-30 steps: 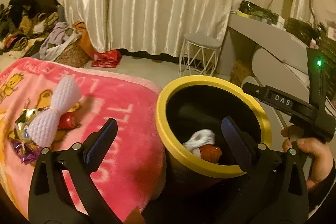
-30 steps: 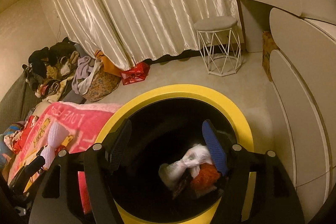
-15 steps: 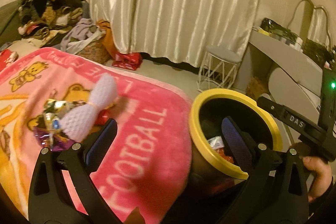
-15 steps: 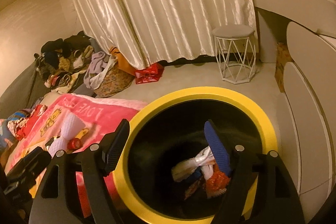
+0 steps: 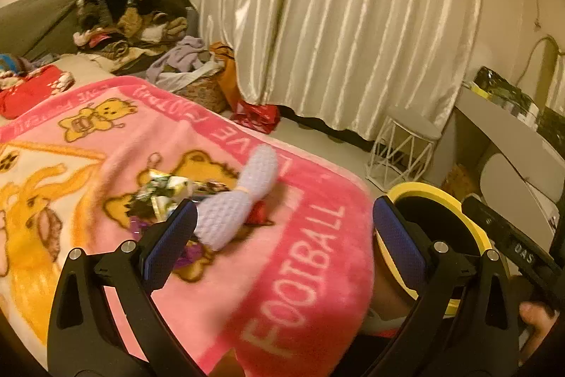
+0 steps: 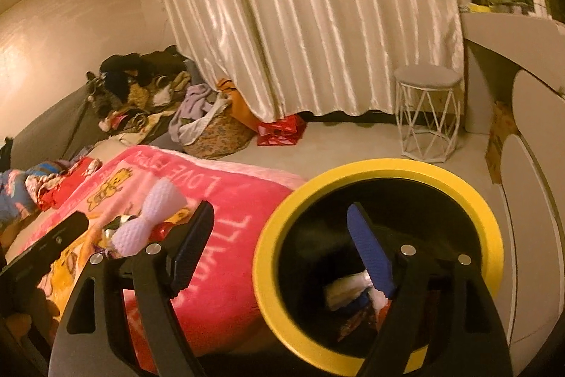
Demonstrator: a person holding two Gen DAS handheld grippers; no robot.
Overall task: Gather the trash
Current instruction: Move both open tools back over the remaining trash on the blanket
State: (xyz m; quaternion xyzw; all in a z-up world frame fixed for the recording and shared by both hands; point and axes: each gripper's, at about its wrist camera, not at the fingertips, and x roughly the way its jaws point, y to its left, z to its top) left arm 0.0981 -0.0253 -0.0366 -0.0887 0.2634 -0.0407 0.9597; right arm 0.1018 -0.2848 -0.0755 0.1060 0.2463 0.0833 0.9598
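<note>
trash [image 5: 166, 196] is seen heaped on the blanket [image 5: 303, 257] just ahead-left of the wide-open, empty left gripper [image 5: 282, 232], nearer than the right.

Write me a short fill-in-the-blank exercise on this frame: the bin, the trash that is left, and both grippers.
1. The bin has a black inside and a ____ rim.
2. The foam netting and wrappers lie on the ____ blanket.
3. The left gripper is ____ and holds nothing.
4. The right gripper is open, with one finger over the mouth of the ____.

Missing words: yellow; pink; open; bin
</note>
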